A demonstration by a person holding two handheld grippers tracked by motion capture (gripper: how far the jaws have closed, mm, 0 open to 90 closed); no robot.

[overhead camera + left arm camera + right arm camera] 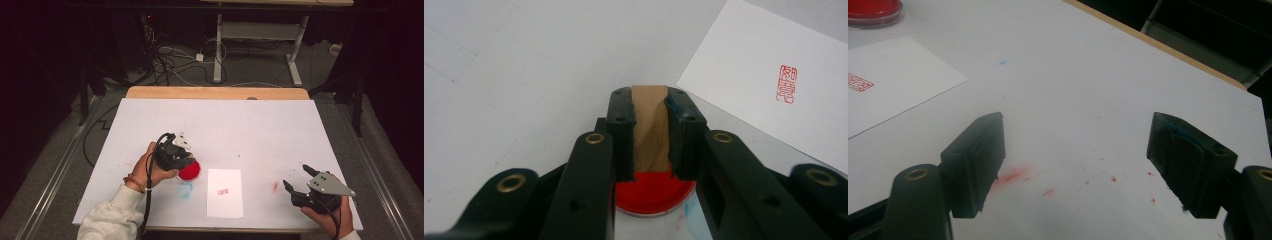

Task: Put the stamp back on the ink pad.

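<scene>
My left gripper (181,159) is shut on a wooden stamp block (650,128), gripped between both pads. The block's lower end stands on the round red ink pad (653,192), which also shows as the ink pad (190,170) and the ink pad (873,11). A white sheet of paper (225,193) lies to the right of the pad and carries a red seal print (787,84). My right gripper (297,180) hovers low near the table's front right corner, open, nothing between its fingers (975,161).
The table is covered with white paper (250,125), marked by a red smear (1010,176), a blue ring stain (185,189) and small specks. The wooden table edge (215,92) runs along the far side. Cables lie on the floor beyond.
</scene>
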